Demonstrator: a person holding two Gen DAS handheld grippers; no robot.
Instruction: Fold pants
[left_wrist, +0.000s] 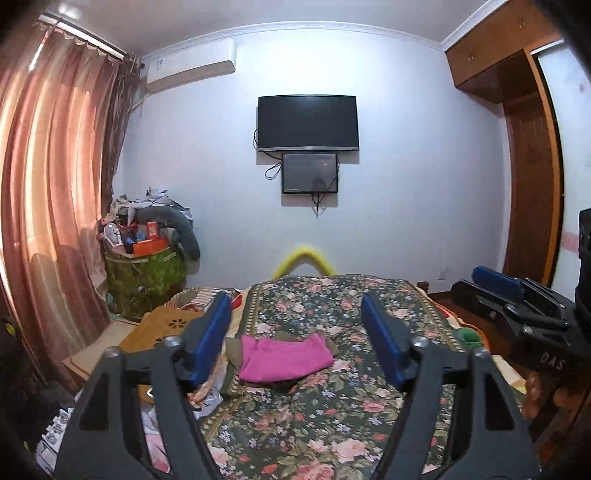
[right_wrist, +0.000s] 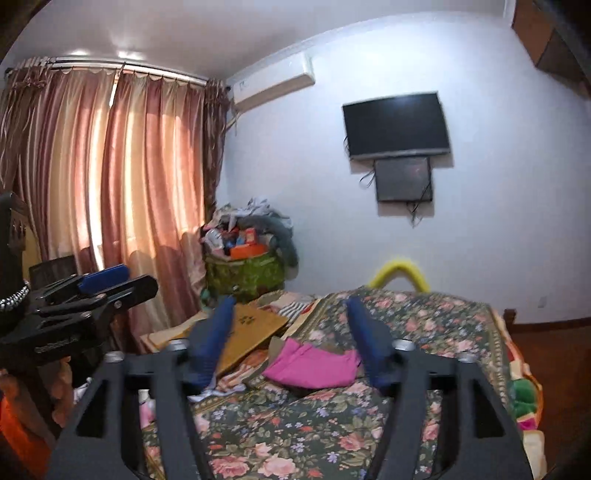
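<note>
Both the left gripper (left_wrist: 295, 325) and right gripper (right_wrist: 288, 332) hung empty, jaws apart, above the folded pink pants (left_wrist: 284, 356) on the floral bedspread (left_wrist: 332, 424); best kept clear so the fold stayed undisturbed.

A: What sort of room?
B: A bedroom with pale walls (left_wrist: 406, 203). A television (left_wrist: 308, 122) hangs on the far one, a smaller screen (left_wrist: 309, 172) just under it.
A: Any window?
B: Daylight glows through pink curtains (right_wrist: 122, 177) at the left. An air conditioner (left_wrist: 192, 64) sits high beside them, and a wooden wardrobe (left_wrist: 524, 166) stands at the right.
</note>
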